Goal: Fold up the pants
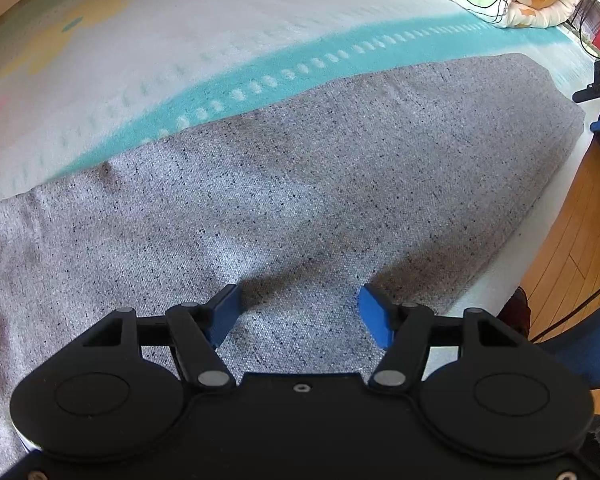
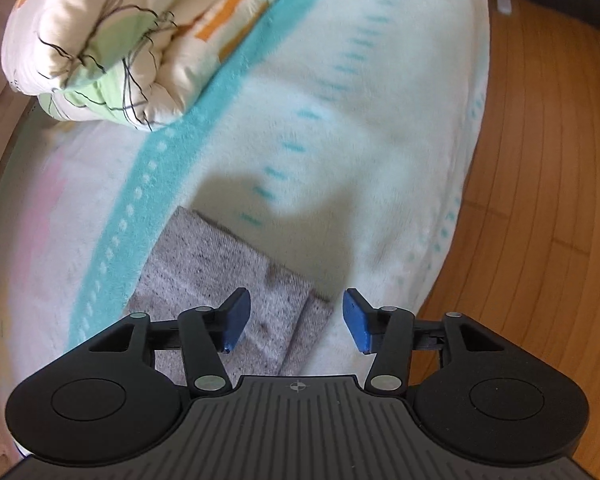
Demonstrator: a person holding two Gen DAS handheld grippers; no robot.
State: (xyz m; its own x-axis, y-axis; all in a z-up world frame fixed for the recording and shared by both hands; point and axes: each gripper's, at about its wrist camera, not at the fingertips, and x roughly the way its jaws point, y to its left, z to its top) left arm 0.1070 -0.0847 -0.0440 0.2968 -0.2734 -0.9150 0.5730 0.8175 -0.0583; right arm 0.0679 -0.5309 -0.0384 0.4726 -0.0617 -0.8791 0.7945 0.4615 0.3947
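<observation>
While both my grippers, left (image 1: 300, 316) and right (image 2: 296, 320), hang wide and empty, one speckled grey knit pants (image 1: 300, 184) lies flat on the fuzzy teal-striped blanket (image 1: 180, 60), one puffy quilt (image 2: 112, 36) beyond.

place: home bedroom | signs: bed blanket (image 2: 340, 120), rolled quilt (image 2: 112, 40), wood floor (image 2: 540, 200)
</observation>
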